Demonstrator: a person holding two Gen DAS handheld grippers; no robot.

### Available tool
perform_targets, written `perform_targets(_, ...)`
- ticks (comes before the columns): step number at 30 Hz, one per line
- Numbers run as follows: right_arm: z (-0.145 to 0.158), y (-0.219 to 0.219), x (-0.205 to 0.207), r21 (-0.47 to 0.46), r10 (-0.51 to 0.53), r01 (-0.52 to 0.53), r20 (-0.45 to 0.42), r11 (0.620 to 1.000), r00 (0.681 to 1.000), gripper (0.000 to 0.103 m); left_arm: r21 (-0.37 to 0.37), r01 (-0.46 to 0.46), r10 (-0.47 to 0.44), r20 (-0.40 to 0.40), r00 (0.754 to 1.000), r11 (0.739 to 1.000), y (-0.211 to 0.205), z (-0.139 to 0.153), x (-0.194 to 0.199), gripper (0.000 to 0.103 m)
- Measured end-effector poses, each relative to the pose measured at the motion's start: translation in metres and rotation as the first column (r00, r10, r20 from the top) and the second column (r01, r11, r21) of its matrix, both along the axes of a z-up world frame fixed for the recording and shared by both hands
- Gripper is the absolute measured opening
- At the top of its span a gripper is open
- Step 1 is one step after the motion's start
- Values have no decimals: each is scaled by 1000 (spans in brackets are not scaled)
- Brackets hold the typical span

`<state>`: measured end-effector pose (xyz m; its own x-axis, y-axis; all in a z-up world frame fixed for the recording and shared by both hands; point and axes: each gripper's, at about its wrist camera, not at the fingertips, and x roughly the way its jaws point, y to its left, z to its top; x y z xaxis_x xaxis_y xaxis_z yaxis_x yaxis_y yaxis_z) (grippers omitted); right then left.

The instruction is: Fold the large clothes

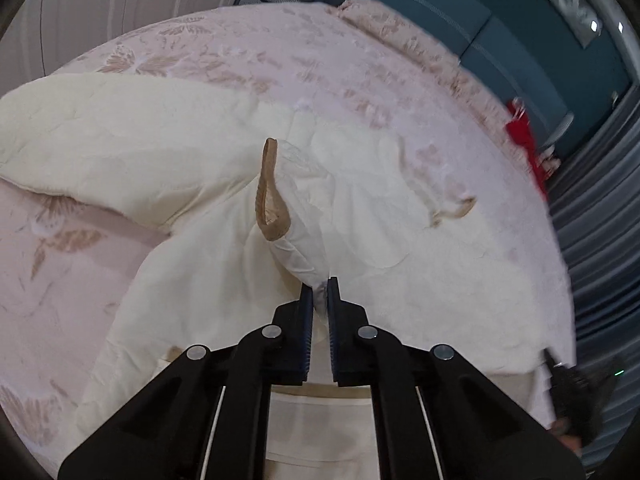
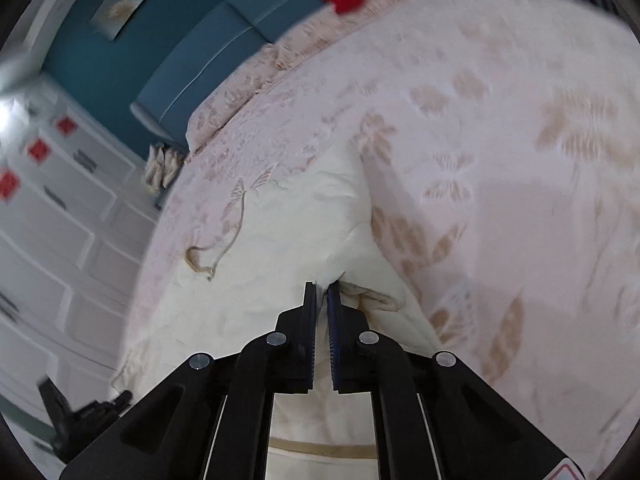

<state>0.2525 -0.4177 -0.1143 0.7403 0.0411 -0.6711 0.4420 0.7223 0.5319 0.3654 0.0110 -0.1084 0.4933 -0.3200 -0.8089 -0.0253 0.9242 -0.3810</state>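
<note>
Garment: I am looking at a cream padded garment (image 1: pixel 168 148) lying spread across the bed (image 1: pixel 248 44), bulk running toward 10 o'clock in the left wrist view, so it is laid out ready for a fold.
Left gripper: my left gripper (image 1: pixel 319 292) is pinching a raised fold of the cream fabric, fingers (image 1: pixel 307 312) nearly together with only cloth between them; the bite is lifting that fold off the bed.
Tan trim: a tan-edged loop (image 1: pixel 272 196) is standing up at 12 o'clock from the left fingers, because the pinch below is propping it.
Right gripper: my right gripper (image 2: pixel 322 296) is likewise clamping a cream edge, fingers (image 2: pixel 309 316) almost closed on it, beside a tan-edged opening (image 2: pixel 376 298) at 3 o'clock.
Loose cord: a thin tan cord (image 2: pixel 208 256) is trailing at 10 o'clock in the right view, slack.
Judgement: I am holding two separate points, so I think a lift and fold-over is coming.
Risk: thin bites might be slipping under the padding's weight.
</note>
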Motion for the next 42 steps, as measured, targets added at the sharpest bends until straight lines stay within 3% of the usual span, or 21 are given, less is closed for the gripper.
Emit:
perform_targets(2,-19,6,8,-76,3,-11,-107,997,994,5,37,12,-9,-55,998,999,-2,-26,-3,6)
perform_targets(4,-37,6,10,-100,6,-22,-160,995,987,4,61,20,-16,-63,998,998,-6,-43,-10,6)
perform_targets(10,-50,25,7,-251,28,-81,-210,965,977,4,151,41,-49,48,998,988,-17,-54,-19,8)
perform_targets(13,-30,33,-4,-307,-19,-46,-207,951,978,9,172,38,-57,107,993,984,-20,-58,-24,9)
perform_targets(16,10,57,-27,-399,-71,20,-115,917,991,14,184,31,-55,128,990,982,-24,-57,-26,9)
perform_targets(18,25,86,-24,-374,37,-67,-86,925,996,14,197,27,-56,144,988,980,-24,-57,-29,8)
perform_targets(19,28,111,-11,-363,136,-165,-103,917,985,13,202,26,-57,149,987,979,-25,-57,-30,8)
perform_targets(22,16,167,17,-378,299,-330,-140,865,944,11,197,25,-55,152,987,980,-25,-56,-31,8)
perform_targets(25,-18,192,38,-323,342,-396,-212,860,916,10,175,24,-52,157,986,984,-20,-57,-31,9)
perform_targets(28,-44,194,36,-307,321,-386,-240,870,916,7,164,25,-53,169,984,986,-19,-59,-33,8)
perform_targets(34,-57,203,30,-347,320,-381,-220,857,921,6,130,19,-44,188,981,991,-17,-62,-35,9)
perform_targets(37,-56,202,26,-352,320,-378,-212,856,923,6,44,18,-25,174,984,999,-5,-56,-34,11)
perform_targets(40,-54,199,30,-336,324,-377,-205,863,924,6,-99,-33,47,139,989,995,34,-36,-42,40)
perform_targets(42,-54,198,32,-333,324,-375,-200,865,925,6,-173,-111,139,159,977,979,81,-16,-51,77)
